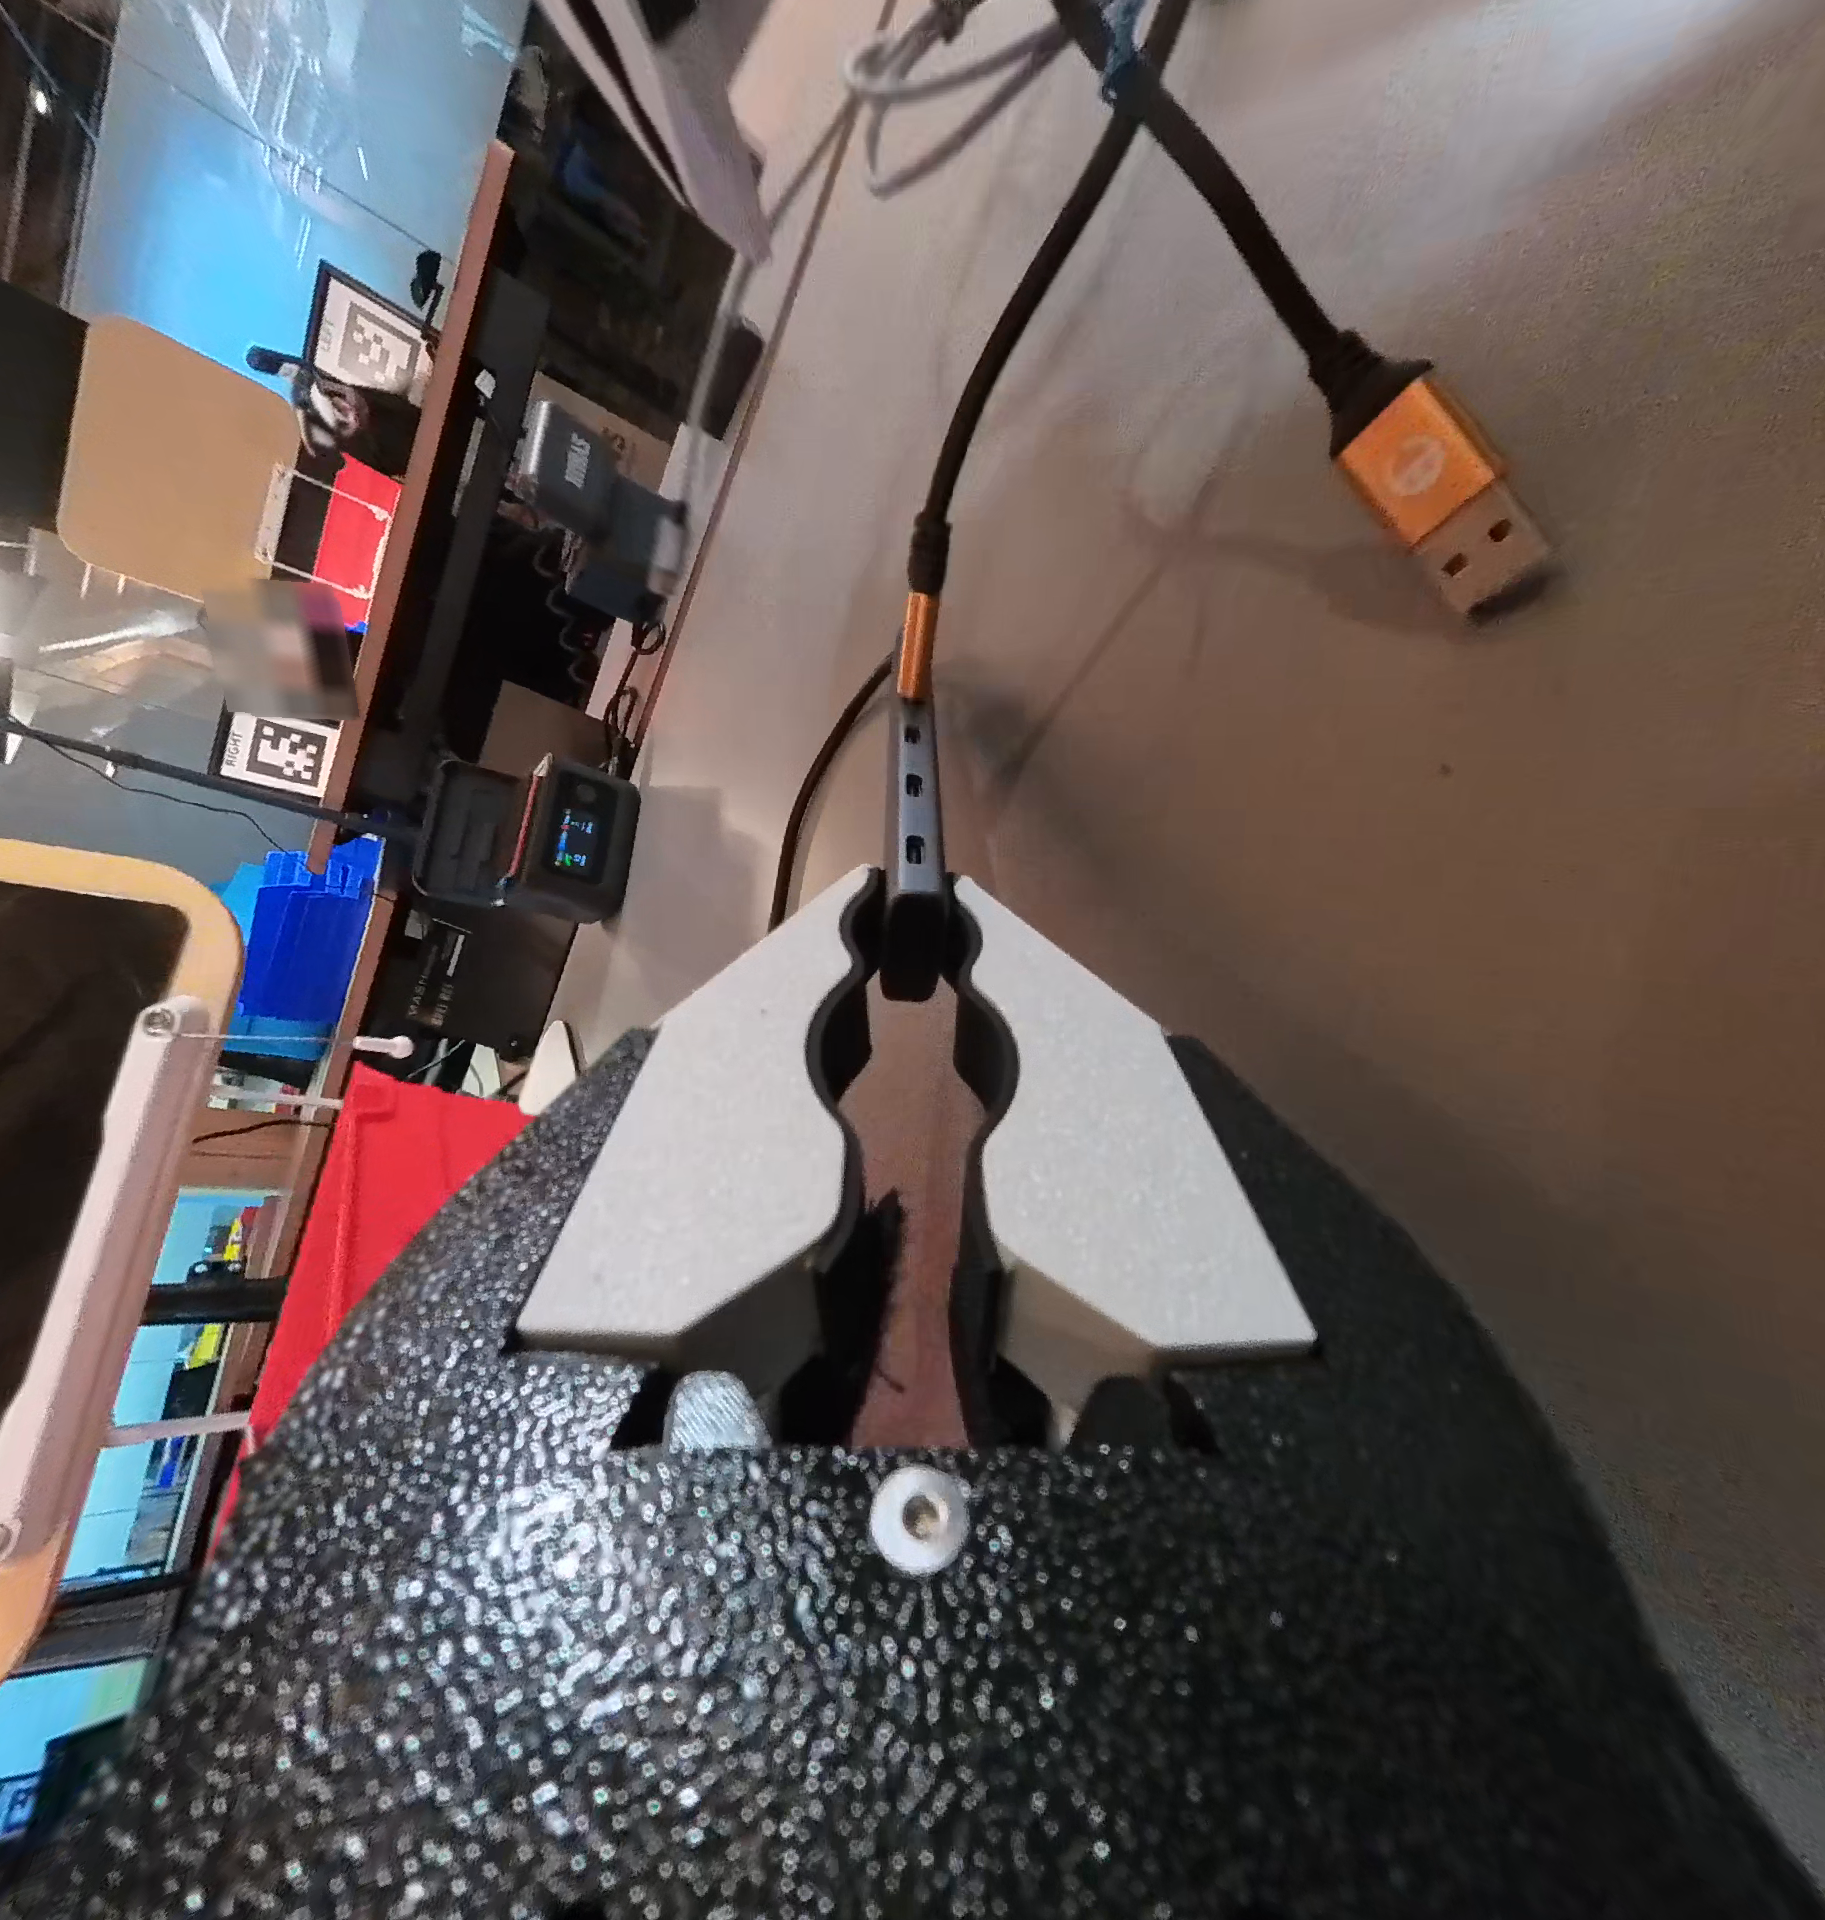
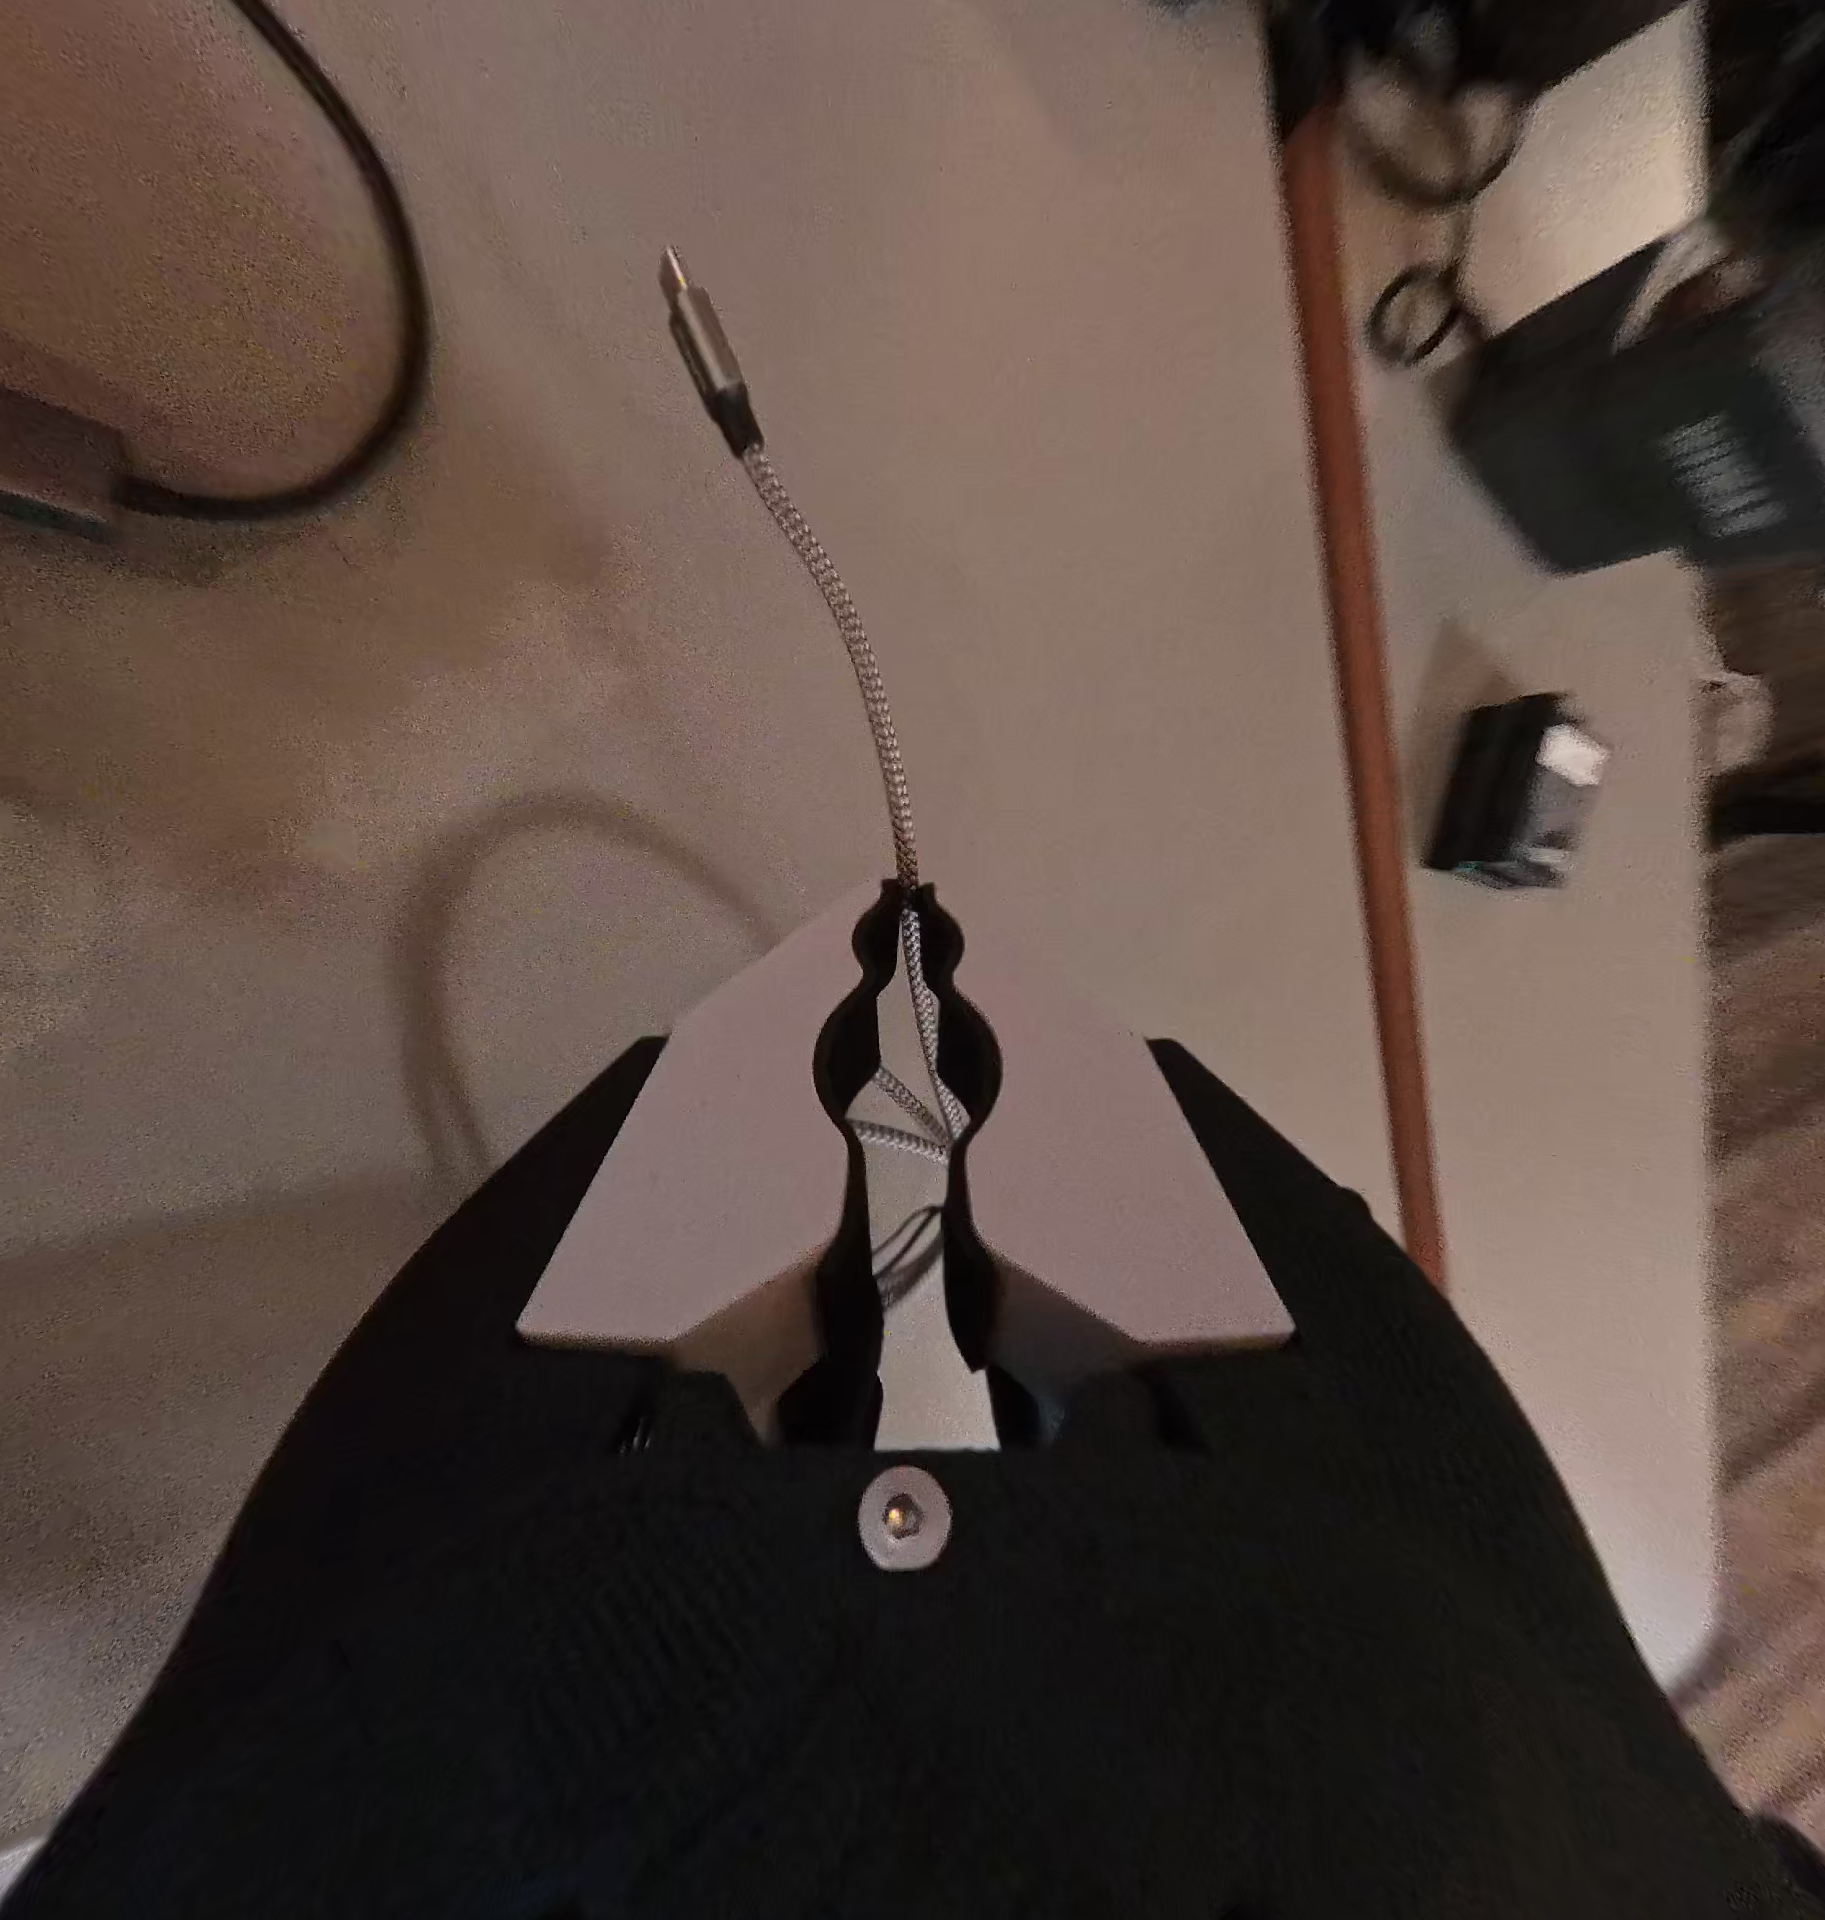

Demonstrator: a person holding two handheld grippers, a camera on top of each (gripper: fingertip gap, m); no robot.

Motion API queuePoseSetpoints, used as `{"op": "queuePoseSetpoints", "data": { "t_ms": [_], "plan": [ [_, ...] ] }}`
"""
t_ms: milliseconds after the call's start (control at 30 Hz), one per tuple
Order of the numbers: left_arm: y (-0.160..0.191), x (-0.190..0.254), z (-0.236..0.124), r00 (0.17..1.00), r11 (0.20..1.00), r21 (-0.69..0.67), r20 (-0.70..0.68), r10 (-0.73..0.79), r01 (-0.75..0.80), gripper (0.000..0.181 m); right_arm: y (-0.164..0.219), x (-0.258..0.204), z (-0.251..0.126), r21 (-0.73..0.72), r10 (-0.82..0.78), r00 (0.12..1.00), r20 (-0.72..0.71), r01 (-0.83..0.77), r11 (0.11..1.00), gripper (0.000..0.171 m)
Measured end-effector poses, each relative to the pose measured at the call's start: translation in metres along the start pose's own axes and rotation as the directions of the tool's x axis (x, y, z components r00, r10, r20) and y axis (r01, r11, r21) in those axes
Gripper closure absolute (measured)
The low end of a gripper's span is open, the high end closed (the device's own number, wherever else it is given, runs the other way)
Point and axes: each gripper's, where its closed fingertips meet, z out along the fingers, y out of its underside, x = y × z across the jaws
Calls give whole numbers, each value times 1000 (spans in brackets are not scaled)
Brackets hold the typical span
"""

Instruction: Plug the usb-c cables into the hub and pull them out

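My left gripper (image 1: 913, 894) is shut on the near end of a slim grey hub (image 1: 916, 821), held edge-up with three small ports showing. An orange USB-C plug (image 1: 916, 649) on a black cable (image 1: 975, 416) sits in the hub's far end. The same cable's orange USB-A plug (image 1: 1433, 488) lies on the table to the right. My right gripper (image 2: 906, 891) is shut on a silver braided cable (image 2: 866, 665), which rises past the fingertips to a free grey USB-C plug (image 2: 708, 348) above the table. More of the braided cable hangs between the fingers.
A beige table (image 1: 1407, 1039) lies under both grippers. A black cable loop (image 2: 368, 312) runs to a blurred dark object at the left edge of the right wrist view. The table's brown edge (image 2: 1355, 623) runs along the right, with dark boxes (image 2: 1666, 416) beyond. Shelves and devices (image 1: 534, 831) stand to the left. The tips of one gripper are about 25 cm away from the tips of the other.
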Motion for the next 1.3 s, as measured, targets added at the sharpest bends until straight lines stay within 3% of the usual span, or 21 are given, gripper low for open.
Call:
{"op": "queuePoseSetpoints", "data": {
  "t_ms": [233, 333, 433, 567, 700, 967, 1067, 1200, 1300],
  "plan": [
    [7, -7, -1, 997, 996, -56, 27, -75, 76, 174, -33, -37, -118, 84, -76, 901, -426, 124, 989, 170],
    [15, -8, 0, 992, 988, -92, 29, -121, 123, 173, -32, -68, -160, 67, -106, 851, -514, 163, 984, 170],
    [21, -8, 0, 987, 981, -110, 18, -157, 158, 174, -19, -103, -175, 2, -108, 842, -528, 128, 992, 170],
    [24, -7, 1, 987, 980, -119, 10, -162, 162, 173, 20, -144, -163, -117, 22, 862, -506, -94, 989, 170],
    [25, -6, 1, 985, 978, -119, 5, -170, 169, 173, 32, -200, -124, -121, 112, 941, -320, -158, 980, 169],
    [26, 1, 0, 989, 982, -122, -23, -145, 141, 172, 56, -218, -68, -75, 250, 953, -172, -266, 961, 169],
    [28, 2, 0, 991, 984, -125, -30, -128, 124, 171, 49, -219, -59, 9, 281, 950, -133, -282, 959, 167],
    [29, 3, -1, 994, 986, -128, -31, -109, 104, 171, 31, -219, -52, 158, 311, 949, -41, -301, 940, 144],
    [29, 5, -2, 994, 987, -125, -31, -103, 98, 171, 24, -219, -44, 220, 298, 954, 22, -296, 930, 142]
  ]
}}
